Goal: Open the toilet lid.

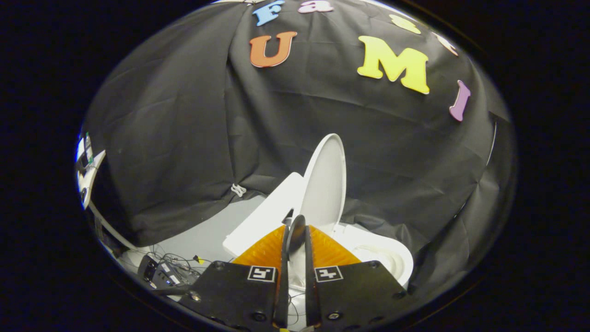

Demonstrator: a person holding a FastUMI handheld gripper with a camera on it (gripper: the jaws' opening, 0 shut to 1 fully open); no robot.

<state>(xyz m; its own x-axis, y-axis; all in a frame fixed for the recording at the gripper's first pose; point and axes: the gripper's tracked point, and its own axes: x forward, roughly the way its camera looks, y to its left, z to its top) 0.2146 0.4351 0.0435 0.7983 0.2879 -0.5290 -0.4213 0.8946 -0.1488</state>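
Here the nearly closed gripper point(297, 235) faces the smooth, oval, upright toilet lid point(325, 184).

Black cloth wall point(184, 138) hangs creased over a grey floor point(207, 233).

The gripper point(297, 230) covers the near part of the toilet bowl point(392, 258), and the hinge of the raised toilet lid point(325, 184) sits behind its fingers, which stand close together with only a narrow slit between them. The tank point(267, 216) is partly hidden by the lid. A tangle of cables and small devices point(166, 272) on the floor is too small to identify.
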